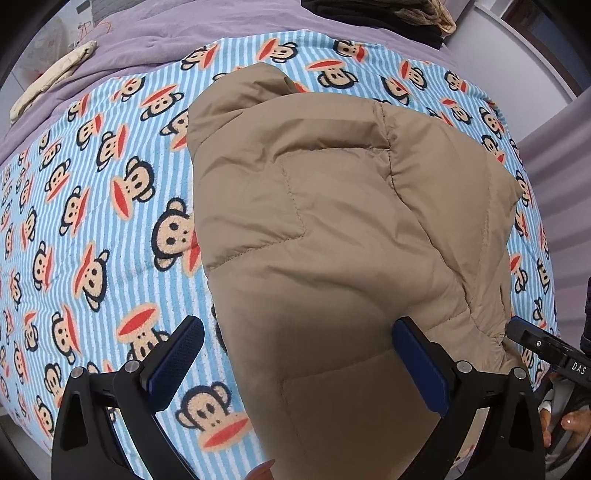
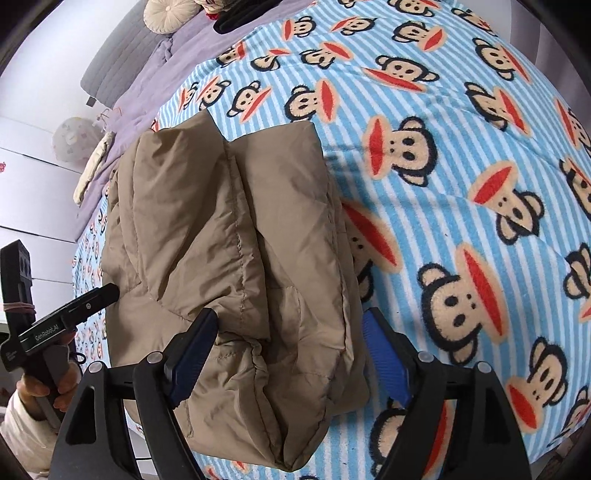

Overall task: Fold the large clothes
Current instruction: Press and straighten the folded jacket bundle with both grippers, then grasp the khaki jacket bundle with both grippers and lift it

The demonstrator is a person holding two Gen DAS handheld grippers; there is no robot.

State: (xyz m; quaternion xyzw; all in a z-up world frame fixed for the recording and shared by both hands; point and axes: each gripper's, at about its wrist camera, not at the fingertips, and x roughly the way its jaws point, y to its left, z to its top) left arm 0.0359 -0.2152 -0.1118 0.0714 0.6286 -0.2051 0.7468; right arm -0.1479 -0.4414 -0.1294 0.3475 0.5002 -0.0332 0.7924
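While the folded tan puffer jacket (image 1: 332, 229) lies on the monkey-print striped blanket (image 1: 92, 221), both grippers hang over its near end. Left gripper (image 1: 299, 354) jaws wide apart, gripping nothing, right pad over the fabric. Right gripper (image 2: 291, 347) jaws spread, straddling the jacket's folded edge, pads not pressing it.

Tan quilted jacket (image 1: 332, 221), blue-white striped monkey-print blanket (image 1: 92, 221), lilac sheet (image 1: 147, 33)
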